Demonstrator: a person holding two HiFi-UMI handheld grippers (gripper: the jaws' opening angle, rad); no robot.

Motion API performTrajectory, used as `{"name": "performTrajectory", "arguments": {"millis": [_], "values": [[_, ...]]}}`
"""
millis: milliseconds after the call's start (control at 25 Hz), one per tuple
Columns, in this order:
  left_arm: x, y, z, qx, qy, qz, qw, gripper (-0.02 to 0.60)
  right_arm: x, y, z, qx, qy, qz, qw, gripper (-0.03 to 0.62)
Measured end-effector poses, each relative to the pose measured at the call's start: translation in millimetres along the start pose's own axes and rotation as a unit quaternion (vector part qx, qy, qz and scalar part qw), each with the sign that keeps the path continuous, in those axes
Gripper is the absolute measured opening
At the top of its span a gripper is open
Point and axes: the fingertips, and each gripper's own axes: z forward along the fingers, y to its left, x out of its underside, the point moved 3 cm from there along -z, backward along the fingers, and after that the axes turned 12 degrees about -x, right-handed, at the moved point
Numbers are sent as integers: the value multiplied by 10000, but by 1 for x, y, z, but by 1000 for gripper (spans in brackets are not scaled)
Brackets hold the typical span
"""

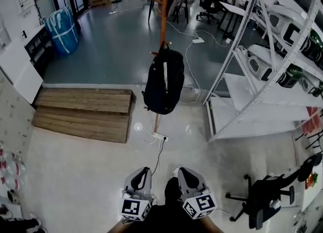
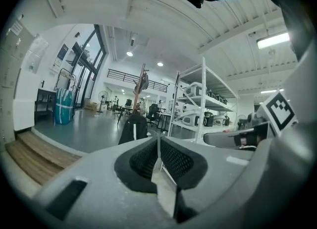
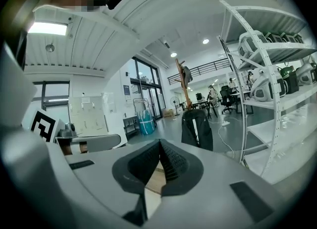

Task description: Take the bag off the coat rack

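A black backpack [image 1: 163, 81] hangs from a hook on the tall wooden coat rack [image 1: 164, 10], a few steps ahead of me. The left gripper view shows the backpack [image 2: 134, 128] small and far off, and it appears in the right gripper view as the backpack [image 3: 197, 129] under the rack pole [image 3: 182, 86]. My left gripper [image 1: 143, 172] and right gripper [image 1: 182, 171] are held low and close to my body, side by side, well short of the bag. Both have their jaws shut with nothing between them.
A metal shelving unit [image 1: 272, 65] with appliances stands at the right. A wooden platform [image 1: 86, 111] lies at the left. A power strip and white cables [image 1: 157, 137] trail on the floor by the rack's foot. A black office chair [image 1: 267, 194] sits at the lower right.
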Motion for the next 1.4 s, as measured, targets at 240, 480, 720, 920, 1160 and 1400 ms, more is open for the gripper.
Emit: {"name": "performTrajectory", "arguments": {"millis": [240,480,720,920,1160,1400], "values": [[-8,-4,57,-136,-25,-8,9999,31,-16,-48,33,-142,54,-61,9999,12],[-20,-10,121,-461,-7,-18,9989,31,-36,-112,63,-309,171,-79,9993,12],[-28,-23,182,-856,58,-134,9962,31,-50,-179,86,-557,331,-73,9979,12],[-35,-27,211,-1253,-28,-150,9920,31,-56,-220,101,-798,431,-136,9958,12],[-34,-33,237,-1481,23,-183,9888,31,-64,-253,113,-923,400,-63,9949,12],[-35,-37,252,-1556,37,-164,9877,31,-62,-273,127,-968,482,-21,9941,12]]}}
